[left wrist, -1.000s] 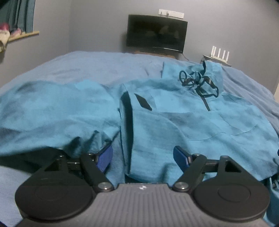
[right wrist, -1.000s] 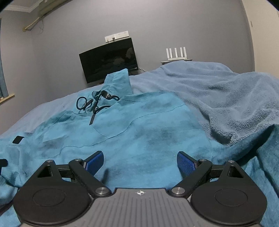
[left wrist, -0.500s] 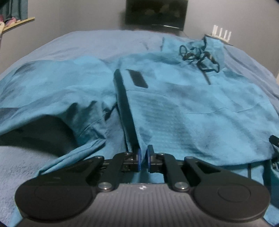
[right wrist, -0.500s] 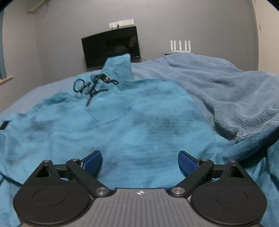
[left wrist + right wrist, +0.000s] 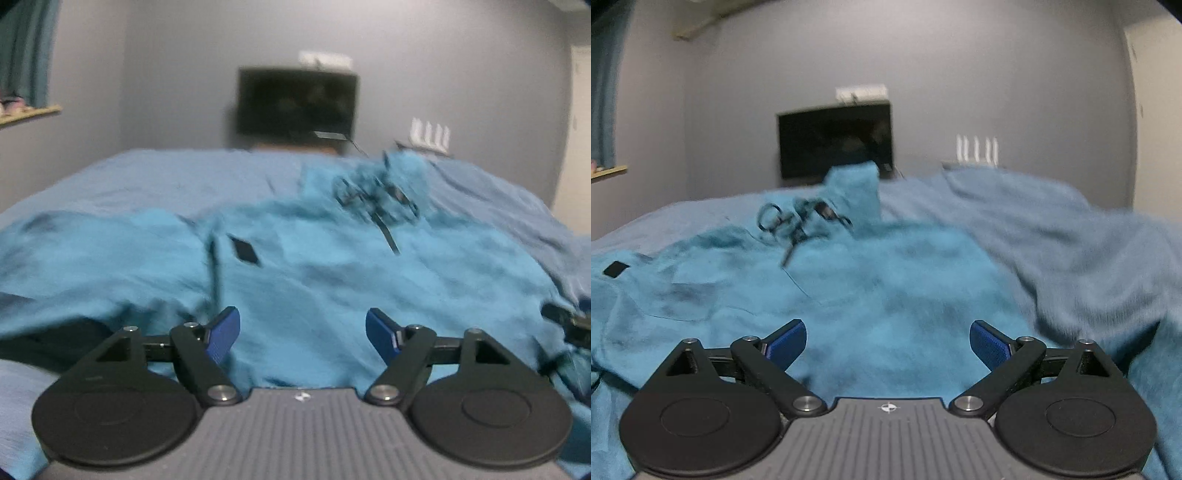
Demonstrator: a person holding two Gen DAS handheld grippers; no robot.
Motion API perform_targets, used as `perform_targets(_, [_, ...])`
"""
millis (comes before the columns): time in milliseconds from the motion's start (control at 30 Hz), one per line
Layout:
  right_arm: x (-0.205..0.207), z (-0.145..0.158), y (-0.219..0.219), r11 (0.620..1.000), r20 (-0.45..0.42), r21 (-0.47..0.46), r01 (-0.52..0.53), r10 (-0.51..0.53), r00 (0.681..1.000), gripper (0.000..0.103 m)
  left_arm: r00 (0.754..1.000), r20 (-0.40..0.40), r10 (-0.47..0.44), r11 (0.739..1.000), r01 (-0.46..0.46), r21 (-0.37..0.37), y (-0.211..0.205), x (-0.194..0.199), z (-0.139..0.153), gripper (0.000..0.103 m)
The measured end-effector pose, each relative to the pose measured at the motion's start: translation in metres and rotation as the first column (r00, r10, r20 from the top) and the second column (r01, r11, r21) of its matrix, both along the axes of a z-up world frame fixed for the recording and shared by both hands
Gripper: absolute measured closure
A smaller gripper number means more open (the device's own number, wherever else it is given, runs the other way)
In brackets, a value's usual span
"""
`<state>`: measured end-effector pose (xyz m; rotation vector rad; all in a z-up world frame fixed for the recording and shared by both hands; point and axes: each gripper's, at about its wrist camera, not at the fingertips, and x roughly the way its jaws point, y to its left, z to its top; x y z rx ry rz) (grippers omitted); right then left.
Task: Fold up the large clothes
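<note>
With the teal hoodie point(image 5: 332, 280) spread across the frame's middle on the bed point(image 5: 166, 177), both the left gripper point(image 5: 303, 334) and right gripper point(image 5: 888, 341) hover spread apart and empty, apparently between folds, so the next move calls for pinching an edge.

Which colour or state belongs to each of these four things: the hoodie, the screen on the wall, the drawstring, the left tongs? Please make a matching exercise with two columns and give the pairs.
Column 1
1. hoodie
2. screen
3. drawstring
4. left tongs

Column 2
A. open, holding nothing
B. black, off, at the far wall
C. teal, spread on the bed
D. dark, looped near the collar

Pairs: 1-C, 2-B, 3-D, 4-A
</note>
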<state>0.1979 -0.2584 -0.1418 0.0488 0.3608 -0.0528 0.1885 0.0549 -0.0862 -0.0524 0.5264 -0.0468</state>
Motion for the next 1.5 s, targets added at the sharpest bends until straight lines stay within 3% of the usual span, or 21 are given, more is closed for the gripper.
perform_targets(133, [0.000, -0.001, 0.015, 0.995, -0.017, -0.067, -0.080, 0.079, 0.997, 0.001, 0.991, -0.135, -0.003, 0.998, 0.011, 0.059, -0.014, 0.019, -0.023, 0.029])
perform_targets(233, [0.016, -0.011, 0.021, 0.992, -0.152, -0.089, -0.086, 0.072, 0.986, 0.001, 0.979, -0.203, 0.013, 0.998, 0.000, 0.066, -0.011, 0.025, -0.036, 0.029])
perform_targets(367, [0.020, -0.010, 0.005, 0.999, -0.165, 0.015, -0.039, 0.041, 0.985, 0.001, 0.988, -0.150, 0.034, 0.997, -0.024, 0.072, -0.008, 0.009, -0.022, 0.029])
perform_targets(500, [0.020, -0.003, -0.010, 0.994, -0.135, 0.108, -0.022, 0.037, 0.990, 0.001, 0.993, -0.077, 0.088, 0.994, -0.083, 0.072, 0.010, -0.010, 0.012, 0.025])
perform_targets(633, [0.009, 0.009, -0.014, 0.990, -0.071, 0.142, 0.003, 0.007, 0.997, 0.001, 0.982, -0.036, 0.183, 0.982, -0.185, -0.049, 0.058, -0.033, 0.048, 0.013])
perform_targets(733, [-0.001, 0.024, -0.021, 0.983, -0.011, 0.184, -0.008, 0.011, 1.000, 0.000, 0.965, -0.048, 0.258, 0.958, -0.261, -0.121, 0.103, -0.052, 0.066, 0.011])
perform_targets(867, [-0.012, 0.034, -0.023, 0.983, 0.056, 0.182, -0.020, 0.010, 0.998, 0.000, 0.919, -0.081, 0.386, 0.912, -0.393, -0.118, 0.168, -0.069, 0.074, 0.011])
perform_targets(933, [-0.014, 0.031, -0.021, 0.980, 0.045, 0.198, -0.004, -0.005, 0.999, 0.000, 0.878, -0.094, 0.469, 0.872, -0.477, -0.105, 0.206, -0.075, 0.072, 0.011])
perform_targets(1000, [-0.012, 0.026, -0.017, 0.975, 0.020, 0.222, -0.002, -0.002, 1.000, 0.000, 0.830, -0.123, 0.545, 0.817, -0.558, -0.147, 0.247, -0.080, 0.066, 0.011])
perform_targets(1100, [-0.009, 0.017, -0.003, 0.980, -0.026, 0.199, -0.013, 0.019, 0.999, 0.000, 0.737, -0.182, 0.651, 0.707, -0.676, -0.210, 0.306, -0.085, 0.050, 0.012])
perform_targets(1133, [-0.008, 0.014, 0.003, 0.983, -0.037, 0.181, -0.018, 0.025, 0.999, 0.000, 0.699, -0.205, 0.686, 0.671, -0.716, -0.195, 0.323, -0.083, 0.043, 0.012])
perform_targets(1200, [-0.007, 0.008, 0.013, 0.990, -0.051, 0.137, -0.031, 0.038, 0.998, 0.000, 0.654, -0.231, 0.720, 0.636, -0.756, -0.157, 0.345, -0.079, 0.033, 0.012])
perform_targets(1300, [-0.006, 0.002, 0.025, 0.995, -0.067, 0.094, -0.044, 0.050, 0.996, 0.001, 0.646, -0.227, 0.729, 0.620, -0.763, -0.181, 0.366, -0.067, 0.024, 0.012])
perform_targets(1400, [-0.004, -0.003, 0.033, 0.997, -0.080, 0.065, -0.044, 0.049, 0.996, 0.001, 0.615, -0.215, 0.759, 0.588, -0.789, -0.180, 0.370, -0.052, 0.023, 0.012])
perform_targets(1467, [-0.001, -0.007, 0.038, 0.998, -0.092, 0.046, -0.038, 0.042, 0.995, 0.001, 0.625, -0.203, 0.753, 0.610, -0.780, -0.138, 0.366, -0.038, 0.022, 0.017])
perform_targets(1500, [-0.001, -0.008, 0.038, 0.999, -0.096, 0.037, -0.038, 0.041, 0.995, 0.001, 0.658, -0.208, 0.723, 0.644, -0.752, -0.139, 0.365, -0.032, 0.020, 0.039])
